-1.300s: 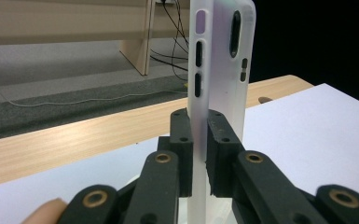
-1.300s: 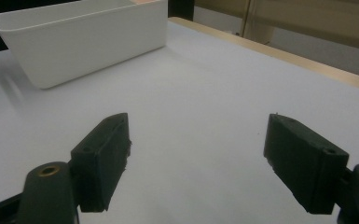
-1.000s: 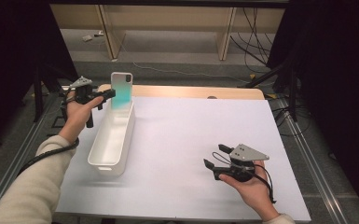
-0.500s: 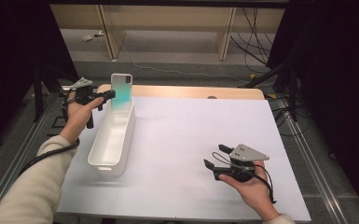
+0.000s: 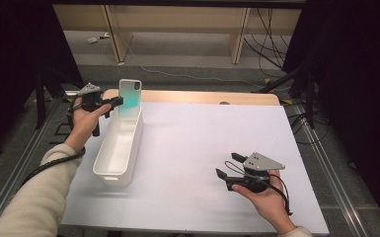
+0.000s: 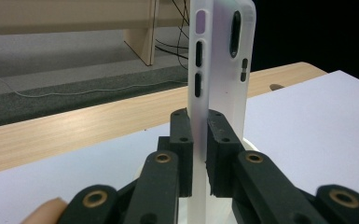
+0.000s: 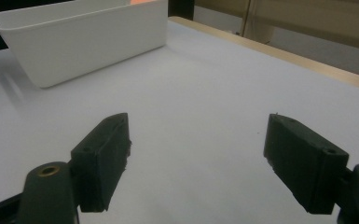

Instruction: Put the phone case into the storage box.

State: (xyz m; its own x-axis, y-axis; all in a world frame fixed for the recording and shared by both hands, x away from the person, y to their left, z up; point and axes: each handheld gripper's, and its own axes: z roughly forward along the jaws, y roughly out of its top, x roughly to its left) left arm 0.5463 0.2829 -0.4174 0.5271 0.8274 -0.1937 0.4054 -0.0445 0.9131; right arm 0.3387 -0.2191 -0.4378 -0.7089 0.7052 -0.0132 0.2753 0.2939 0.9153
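Observation:
A translucent phone case [image 5: 129,97] with a teal tint stands upright over the far end of a long white bin [image 5: 119,144]. My left gripper [image 5: 117,101] is shut on the case's side edge. In the left gripper view the case [image 6: 221,60] rises between the two black pads [image 6: 220,140], camera cut-out at the top. My right gripper [image 5: 228,165] rests near the table's front right, held open, with nothing between its jaws. From the right gripper view [image 7: 198,154] the bin [image 7: 88,39] lies farther off at the upper left.
A white sheet [image 5: 212,148] covers the table, with a wooden edge [image 5: 202,97] along the far side. Cables trail across the grey floor [image 5: 177,54] beyond it, between wooden legs. Metal rails run along both sides of the table.

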